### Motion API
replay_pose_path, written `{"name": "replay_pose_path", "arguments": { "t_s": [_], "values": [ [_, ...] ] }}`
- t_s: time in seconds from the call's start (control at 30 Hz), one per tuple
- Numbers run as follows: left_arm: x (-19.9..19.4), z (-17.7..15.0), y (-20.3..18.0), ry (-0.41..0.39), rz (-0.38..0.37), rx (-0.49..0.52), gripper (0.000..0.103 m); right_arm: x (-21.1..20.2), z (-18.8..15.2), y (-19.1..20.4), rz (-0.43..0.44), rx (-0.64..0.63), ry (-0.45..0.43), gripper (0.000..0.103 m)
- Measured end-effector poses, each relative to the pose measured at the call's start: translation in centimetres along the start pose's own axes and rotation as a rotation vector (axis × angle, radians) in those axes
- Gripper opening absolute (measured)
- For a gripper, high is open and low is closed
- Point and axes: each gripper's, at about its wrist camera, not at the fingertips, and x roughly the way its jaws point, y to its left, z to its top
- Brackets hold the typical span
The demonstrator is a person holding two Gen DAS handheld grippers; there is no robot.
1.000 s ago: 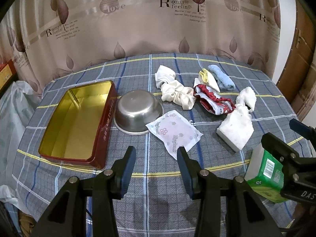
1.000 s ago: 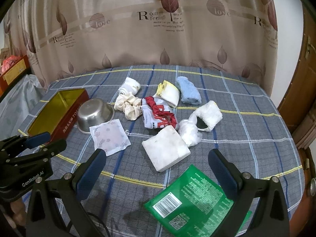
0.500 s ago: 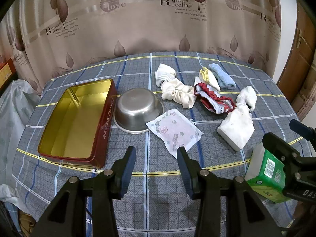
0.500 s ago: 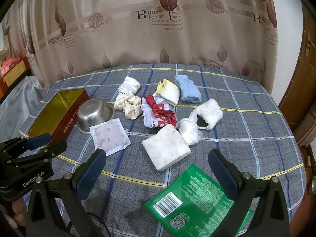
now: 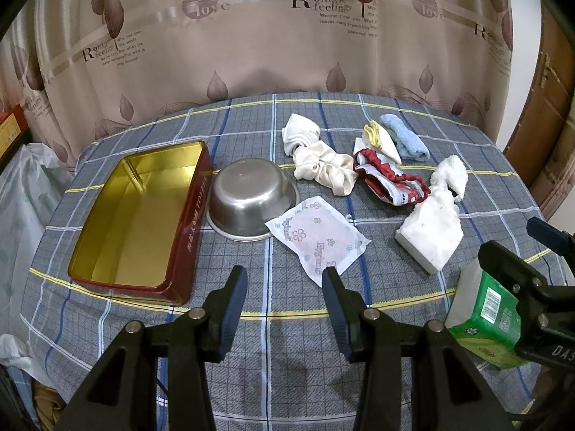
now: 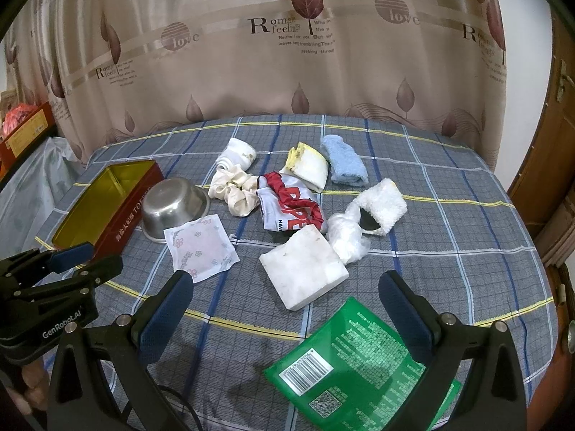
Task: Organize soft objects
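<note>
My left gripper (image 5: 284, 287) and right gripper (image 6: 284, 300) both released, empty. Take floral sachet (image 5: 318, 237) at frame centre first; pinch free edge, drop in gold tin (image 5: 136, 212) left.

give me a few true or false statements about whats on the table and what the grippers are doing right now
1. The red tin is empty. True.
2. The steel bowl stands upright with a sock in it. False: it lies upside down, nothing on it.
3. The left gripper holds the flowered packet. False: its jaws are open and empty.
4. The blue towel lies beside the yellow-edged cloth. True.
5. The right gripper is open above the green pack. True.
</note>
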Motion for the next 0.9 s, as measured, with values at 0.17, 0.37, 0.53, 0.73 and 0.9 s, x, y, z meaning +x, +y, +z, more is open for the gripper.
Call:
{"name": "replay_pose_path", "arguments": {
  "t_s": [0.17, 0.37, 0.53, 0.73, 0.9],
  "values": [
    [0.0, 0.1, 0.1, 0.001, -0.001, 0.000, 0.044, 0.0, -0.1, 0.1, 0.002, 0.001, 0.001, 0.102],
    [0.0, 0.1, 0.0, 0.004, 0.001, 0.001, 0.044, 0.0, 0.0, 0.0, 0.003, 0.003, 0.002, 0.102],
    [0.0, 0.0, 0.1, 0.006, -0.001, 0.001, 0.044, 0.1, -0.2, 0.1, 0.002, 0.004, 0.003, 0.102],
    [0.1, 0.0, 0.1, 0.009, 0.000, 0.002, 0.044, 0.0, -0.6, 0.3, 0.002, 0.004, 0.005, 0.102],
    [0.3, -0.1, 0.1, 0.012, 0.001, 0.002, 0.044, 0.0, -1.1, 0.4, 0.003, -0.009, 0.007, 0.102]
  ]
}}
